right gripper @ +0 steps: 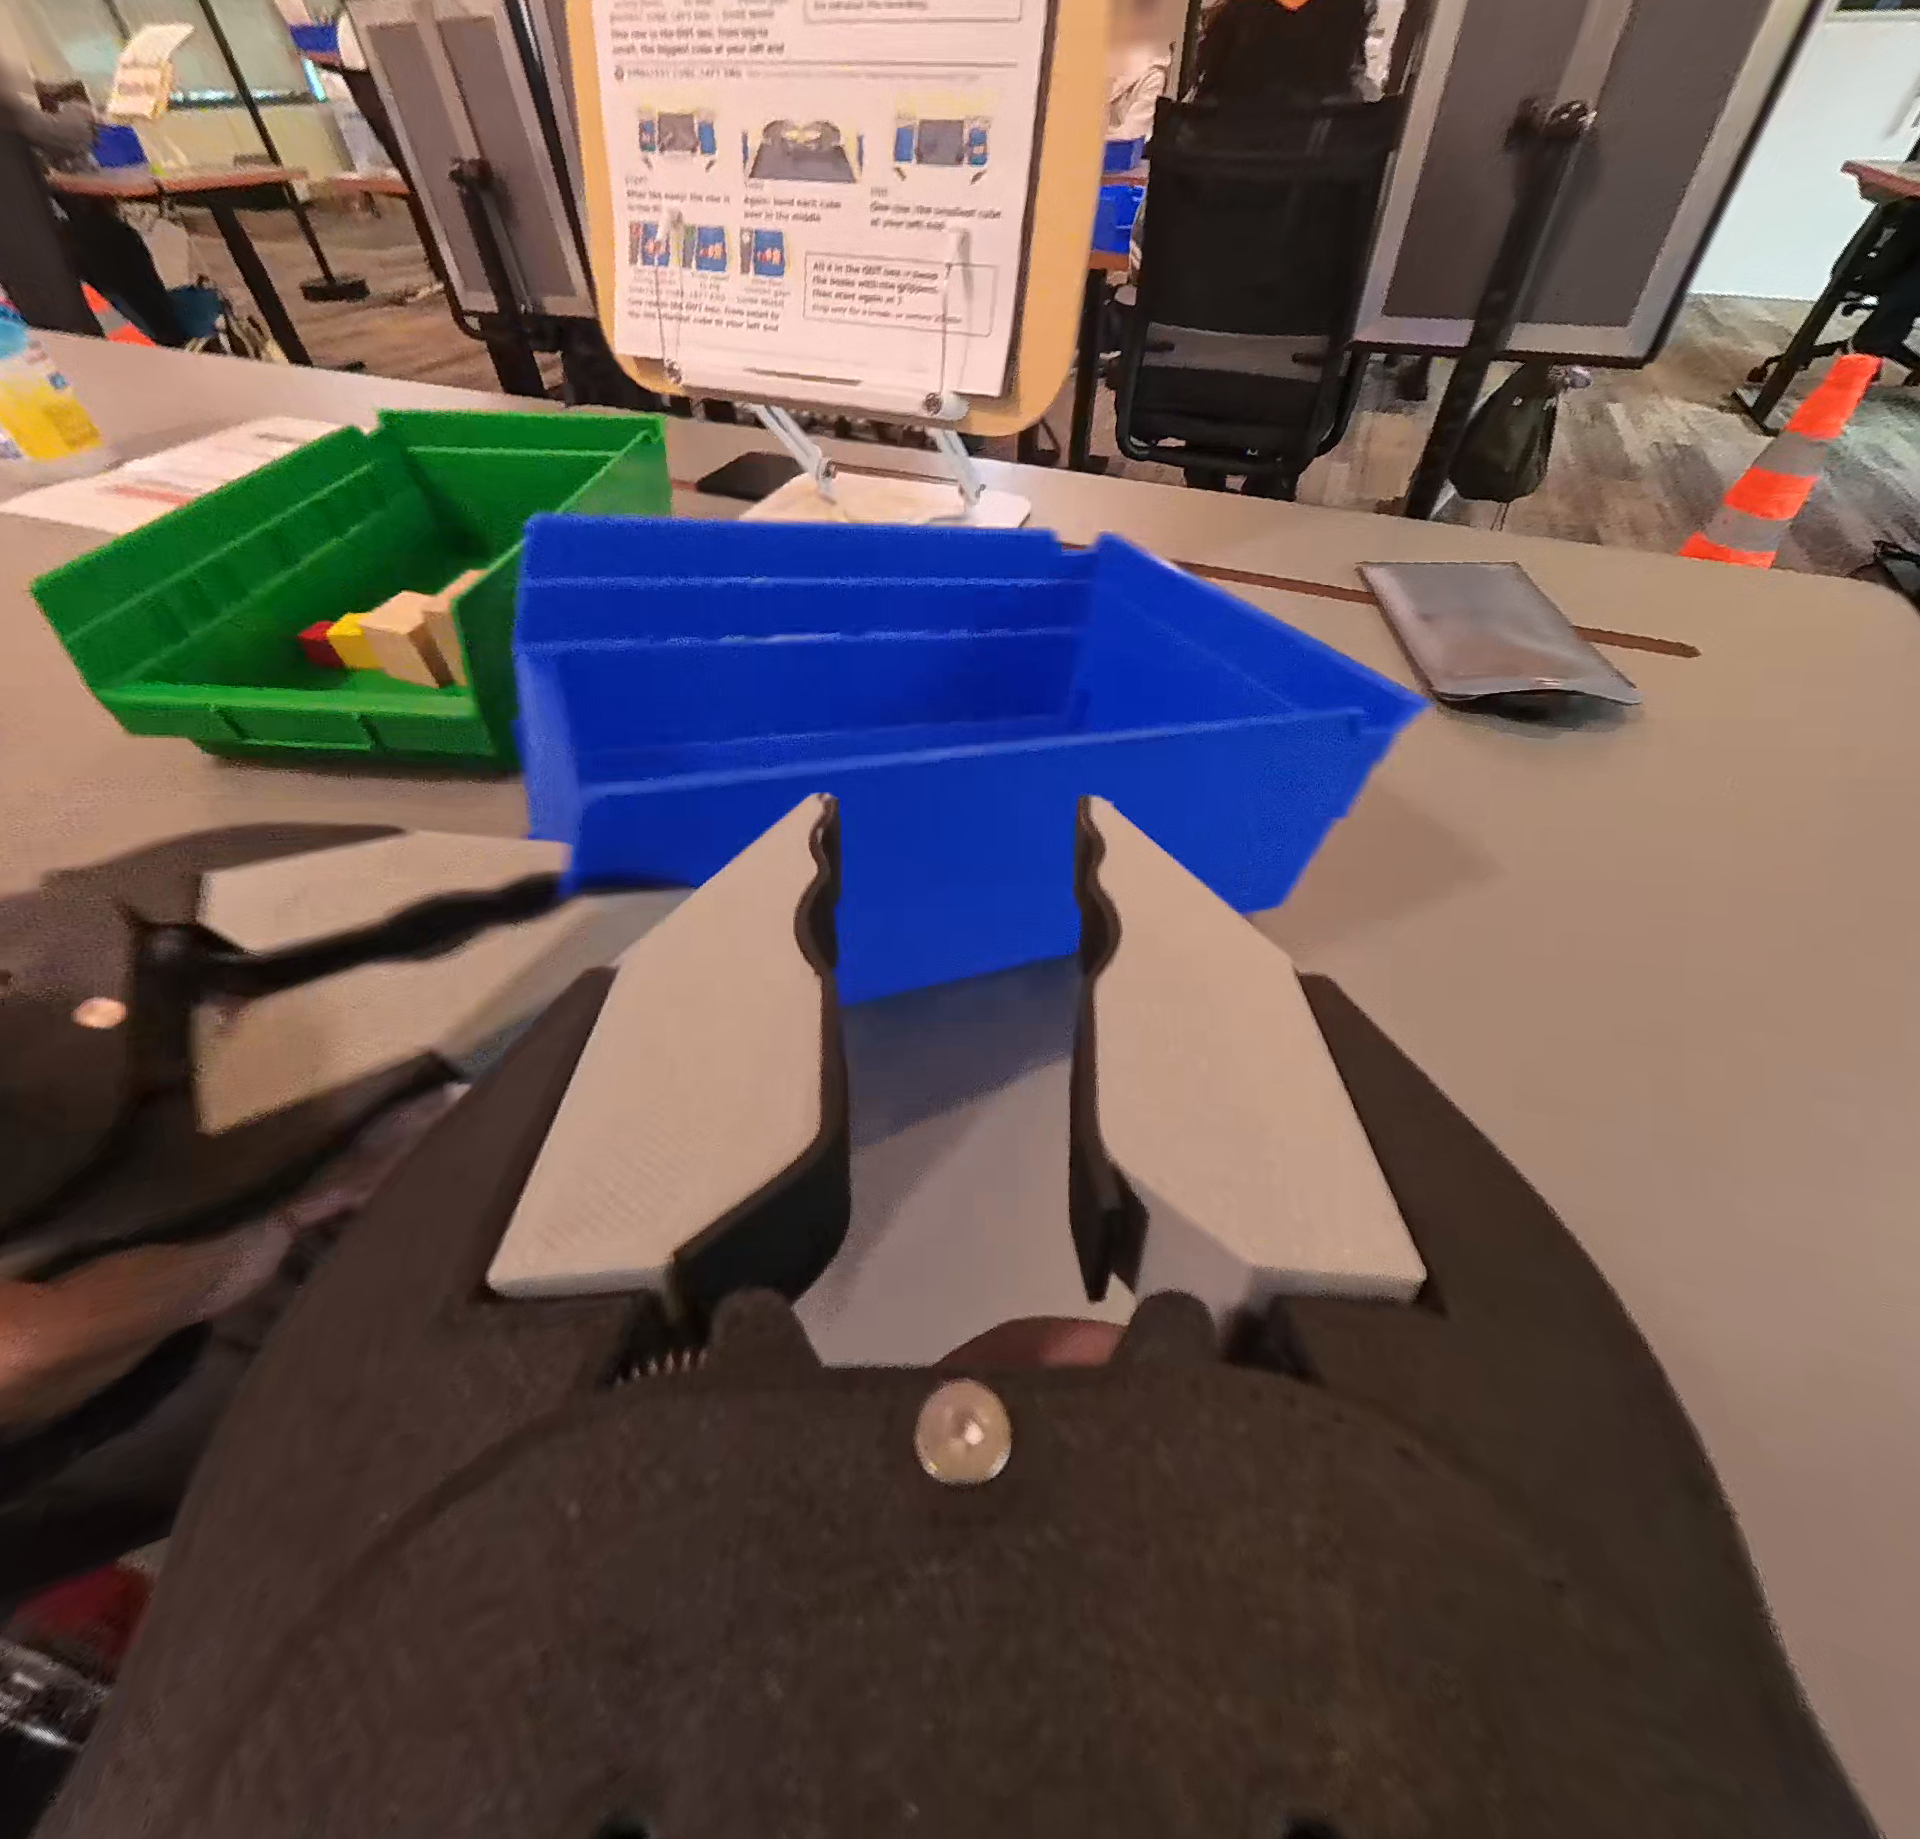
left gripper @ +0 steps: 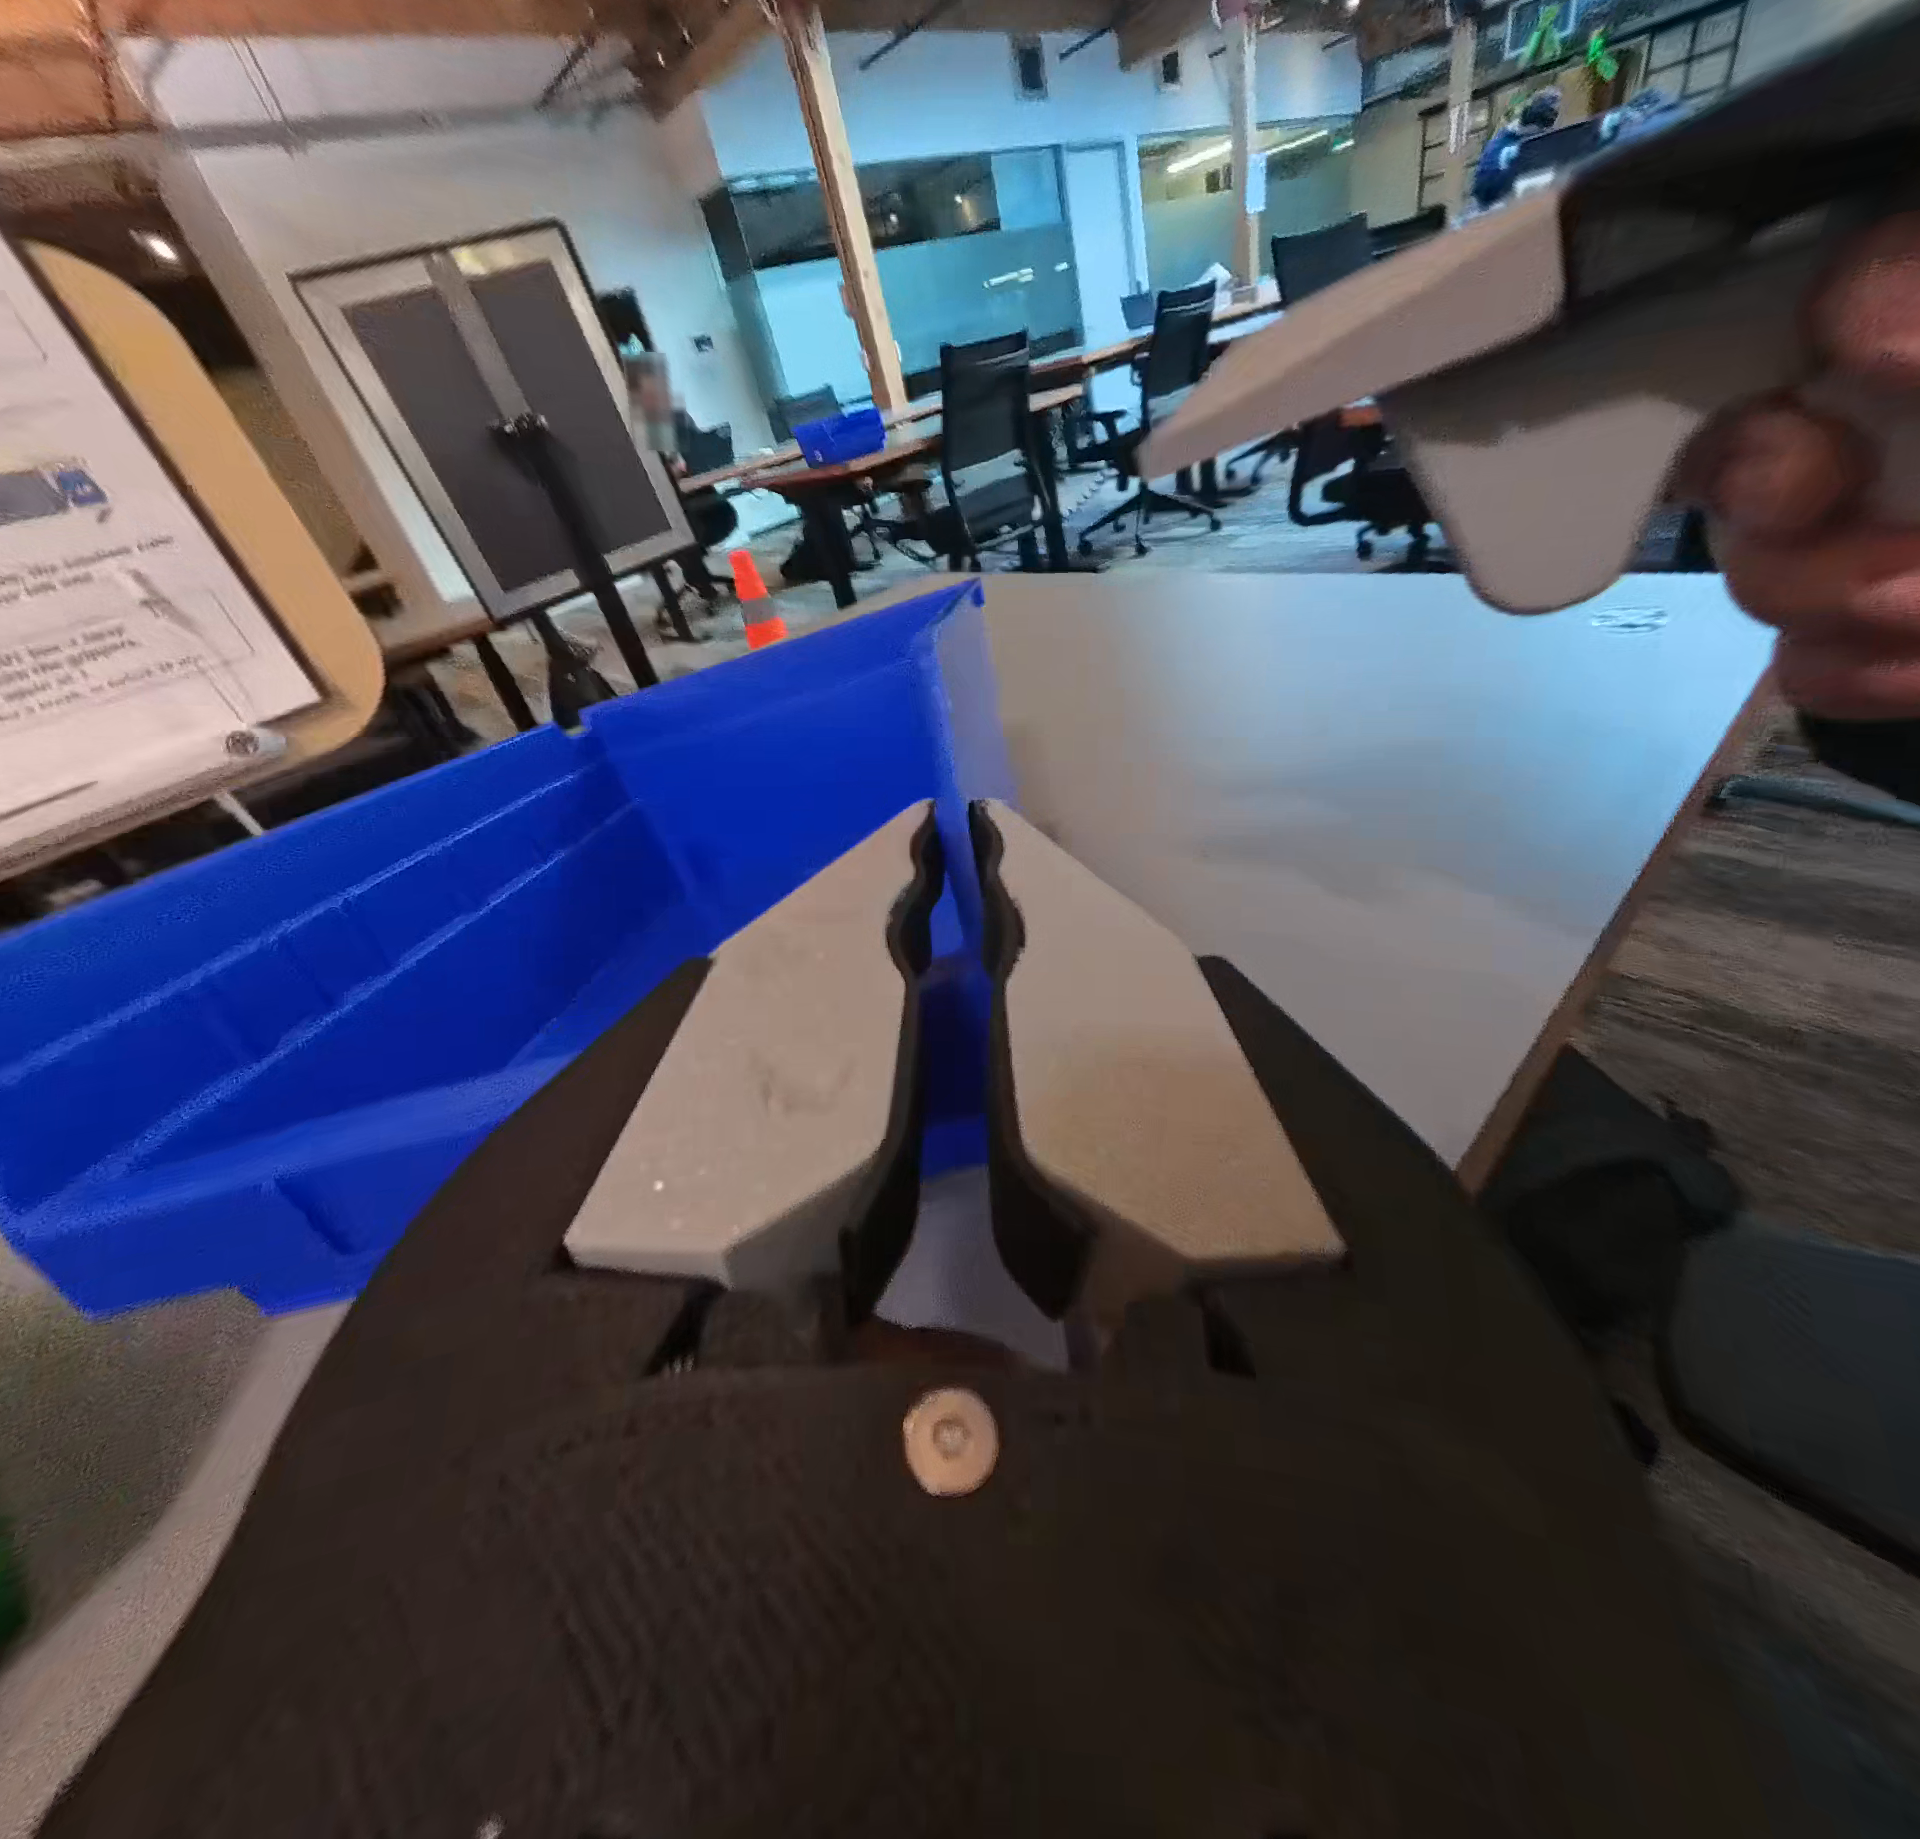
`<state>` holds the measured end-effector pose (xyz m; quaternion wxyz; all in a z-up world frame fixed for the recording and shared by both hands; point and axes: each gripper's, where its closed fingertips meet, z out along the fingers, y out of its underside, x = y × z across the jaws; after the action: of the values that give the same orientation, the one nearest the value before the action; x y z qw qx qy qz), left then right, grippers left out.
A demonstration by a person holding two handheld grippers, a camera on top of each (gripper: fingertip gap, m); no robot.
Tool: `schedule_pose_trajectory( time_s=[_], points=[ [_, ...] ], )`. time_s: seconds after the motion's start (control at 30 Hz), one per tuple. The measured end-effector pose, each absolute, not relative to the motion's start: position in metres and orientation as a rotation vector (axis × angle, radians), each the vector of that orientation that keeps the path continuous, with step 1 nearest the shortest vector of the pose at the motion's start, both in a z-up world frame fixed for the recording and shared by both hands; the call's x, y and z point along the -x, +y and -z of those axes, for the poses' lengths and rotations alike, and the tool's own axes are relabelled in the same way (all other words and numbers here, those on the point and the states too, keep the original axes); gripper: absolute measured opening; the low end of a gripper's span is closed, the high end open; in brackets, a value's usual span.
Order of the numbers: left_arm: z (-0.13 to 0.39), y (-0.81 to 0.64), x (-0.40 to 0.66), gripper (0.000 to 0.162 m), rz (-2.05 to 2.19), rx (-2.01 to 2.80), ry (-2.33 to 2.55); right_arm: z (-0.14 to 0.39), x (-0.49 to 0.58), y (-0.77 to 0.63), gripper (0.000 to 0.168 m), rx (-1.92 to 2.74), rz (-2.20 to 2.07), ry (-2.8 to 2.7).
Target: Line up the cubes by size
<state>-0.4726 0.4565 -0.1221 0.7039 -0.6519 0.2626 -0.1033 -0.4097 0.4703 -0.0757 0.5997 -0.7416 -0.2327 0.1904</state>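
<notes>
Four cubes stand in a row inside the green bin (right gripper: 260, 709): a red cube (right gripper: 315, 643), a yellow cube (right gripper: 353, 639), a wooden cube (right gripper: 400, 636) and a larger wooden cube (right gripper: 452, 626). The blue bin (right gripper: 935, 854) beside it shows nothing inside. My right gripper (right gripper: 956, 818) is open and empty, just in front of the blue bin's near wall. My left gripper (left gripper: 956, 823) is shut on nothing, at the blue bin's (left gripper: 312, 1010) right corner. It also shows in the right wrist view (right gripper: 561, 890), low on the left. A right gripper finger (left gripper: 1351, 355) shows at upper right, held by a hand.
An instruction sheet on a stand (right gripper: 821, 158) stands behind the bins. A grey pouch (right gripper: 1496, 636) lies at the right, a dark phone (right gripper: 748, 475) by the stand, and papers (right gripper: 187, 470) and a bottle (right gripper: 36, 407) at far left. The table edge (left gripper: 1621, 916) runs close on the right.
</notes>
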Motion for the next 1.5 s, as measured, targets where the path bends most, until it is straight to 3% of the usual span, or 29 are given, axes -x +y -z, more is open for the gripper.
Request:
schedule_pose_trajectory(
  time_s=[0.23, 0.37, 0.6, 0.77, 0.87, 0.93, 1.0, 1.03, 1.1, 1.2, 1.3, 1.5],
  points=[
    [0.16, 0.458, 0.426, 0.008, 0.09, 1.465, 0.806, 0.103, 0.442, 0.468, 0.044, 1.768, -0.41, -0.621],
    [0.167, 0.435, 0.443, 0.023, 0.125, 1.54, 0.902, 0.114, 0.452, 0.466, 0.047, 1.797, -0.396, -0.661],
    [0.147, 0.403, 0.567, 0.031, 0.218, 1.681, 0.828, 0.14, 0.519, 0.43, 0.046, 1.852, -0.55, -0.893],
    [0.154, 0.435, 0.713, 0.031, -0.119, 1.83, 0.703, 0.183, 0.526, 0.445, 0.045, 1.976, -0.377, -0.938],
    [0.176, 0.449, 0.779, 0.032, -0.237, 1.955, 0.662, 0.198, 0.5, 0.459, 0.0, 2.032, -0.308, -0.915],
    [0.189, 0.453, 0.814, 0.035, -0.308, 2.013, 0.647, 0.198, 0.472, 0.471, 0.0, 2.055, -0.237, -0.858],
    [0.198, 0.455, 0.845, 0.035, -0.393, 2.036, 0.626, 0.2, 0.436, 0.492, 0.009, 2.069, -0.086, -0.802],
    [0.201, 0.455, 0.855, 0.046, -0.391, 2.044, 0.622, 0.202, 0.416, 0.505, 0.021, 2.076, -0.007, -0.775],
    [0.203, 0.454, 0.868, 0.045, -0.355, 2.047, 0.584, 0.207, 0.376, 0.53, 0.034, 2.114, 0.113, -0.709],
    [0.198, 0.452, 0.895, 0.055, -0.364, 2.068, 0.444, 0.192, 0.369, 0.535, 0.056, 2.129, -0.099, -0.63],
    [0.19, 0.444, 0.872, 0.05, -0.227, 2.029, 0.419, 0.156, 0.41, 0.509, 0.061, 1.961, -0.409, -0.696],
    [0.162, 0.459, 0.762, 0.066, -0.074, 1.86, 0.55, 0.15, 0.49, 0.467, 0.078, 1.835, -0.596, -0.825]
  ],
)
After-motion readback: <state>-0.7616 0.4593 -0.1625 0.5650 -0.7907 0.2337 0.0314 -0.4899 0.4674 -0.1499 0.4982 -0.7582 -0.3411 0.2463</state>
